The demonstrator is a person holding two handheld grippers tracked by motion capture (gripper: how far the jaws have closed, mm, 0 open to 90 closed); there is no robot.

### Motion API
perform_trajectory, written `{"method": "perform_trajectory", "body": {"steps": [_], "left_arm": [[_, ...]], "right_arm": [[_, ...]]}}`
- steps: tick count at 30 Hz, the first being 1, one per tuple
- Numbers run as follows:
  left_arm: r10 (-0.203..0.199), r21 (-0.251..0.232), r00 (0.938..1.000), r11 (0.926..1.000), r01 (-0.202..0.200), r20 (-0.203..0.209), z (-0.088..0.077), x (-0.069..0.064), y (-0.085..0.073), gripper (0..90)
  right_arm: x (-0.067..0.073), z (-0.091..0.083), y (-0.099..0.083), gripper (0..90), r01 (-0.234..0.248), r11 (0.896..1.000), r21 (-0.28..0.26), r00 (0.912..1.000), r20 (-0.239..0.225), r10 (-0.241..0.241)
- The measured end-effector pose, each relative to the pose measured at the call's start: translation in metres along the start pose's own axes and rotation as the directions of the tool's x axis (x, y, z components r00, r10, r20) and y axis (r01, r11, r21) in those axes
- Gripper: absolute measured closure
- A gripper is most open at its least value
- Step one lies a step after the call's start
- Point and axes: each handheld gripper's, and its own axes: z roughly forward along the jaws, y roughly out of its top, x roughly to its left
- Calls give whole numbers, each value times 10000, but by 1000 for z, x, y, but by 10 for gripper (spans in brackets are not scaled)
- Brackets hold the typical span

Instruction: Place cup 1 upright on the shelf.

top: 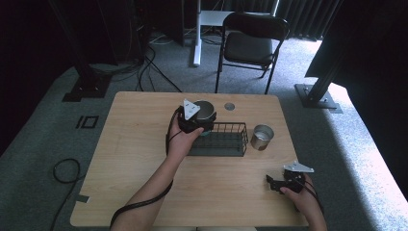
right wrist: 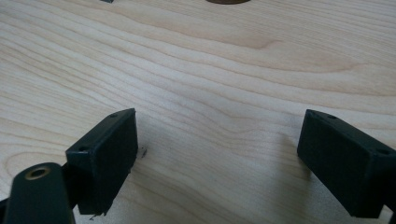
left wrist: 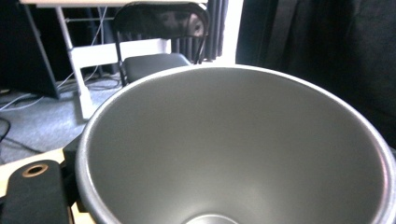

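**Grey cup held at rack's far left end**

Left gripper (top: 201, 120) clamped on the dark grey metal cup (top: 204, 111), fingers holding its wall, just above the far left end of the black wire rack (top: 226, 139). Cup's open mouth (left wrist: 233, 149) turned toward the camera. Right gripper (top: 275, 183) resting low near the light wooden table (top: 134, 159) front right corner, fingers (right wrist: 105, 154) spread wide, holding nothing. Shiny steel cup (top: 262, 137) standing just right of the rack.

My left gripper (top: 199, 120) holds a cup (top: 204, 111) at the wire rack's (top: 226, 139) near-left end. Right of that rack stands a second cup (top: 262, 137). My right gripper (top: 279, 183) rests on the table (top: 139, 159), well apart, nearer me than both.
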Motion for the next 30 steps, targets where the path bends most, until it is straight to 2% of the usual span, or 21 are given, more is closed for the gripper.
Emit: {"method": "perform_trajectory", "body": {"steps": [10,22,25,30], "left_arm": [[-234,281,9993,9993,242,-293,8,9,-21,133],[-409,517,9990,9978,416,-155,13,8,-38,133],[-373,609,9992,9974,382,-148,15,8,-42,133],[-226,491,9996,9985,234,-183,16,6,-43,133]], "right_arm": [[0,0,0,118,4,10000,2,10000,1,-4],[0,0,0,118,5,10000,0,10000,-1,-5],[0,0,0,118,5,10000,0,10000,0,-5],[0,0,0,118,8,10000,-2,10000,-1,-8]]}}
